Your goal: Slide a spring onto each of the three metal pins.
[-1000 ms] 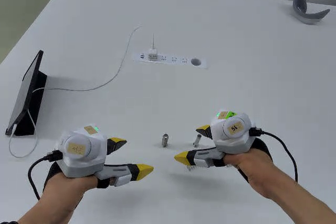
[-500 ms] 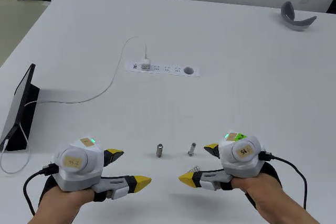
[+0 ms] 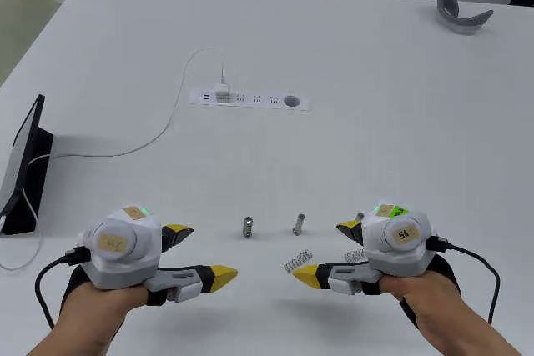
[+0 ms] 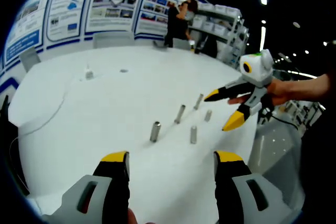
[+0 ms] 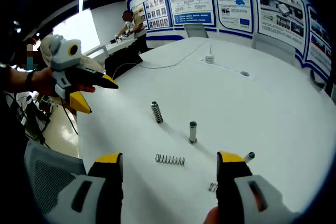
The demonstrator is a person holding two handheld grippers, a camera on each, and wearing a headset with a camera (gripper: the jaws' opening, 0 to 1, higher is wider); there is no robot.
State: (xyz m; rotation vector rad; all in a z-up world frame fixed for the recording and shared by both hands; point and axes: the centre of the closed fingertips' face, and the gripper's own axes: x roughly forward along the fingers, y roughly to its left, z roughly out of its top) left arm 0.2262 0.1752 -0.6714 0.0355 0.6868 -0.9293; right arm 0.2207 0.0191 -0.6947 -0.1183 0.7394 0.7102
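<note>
My left gripper and right gripper: both open-jawed, empty, over the white table.
I see a spring-sleeved steel pin beside a bare steel pin; a loose silver coil spring lies by the right gripper's tip.

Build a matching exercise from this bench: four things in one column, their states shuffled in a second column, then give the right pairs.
Things
1. leftmost pin
2. middle pin
3. loose spring
4. power strip

States
A. lying on its side
B. has a white plug in it
C. upright and bare
D. upright, with a spring on it

Pairs: 1-D, 2-C, 3-A, 4-B
</note>
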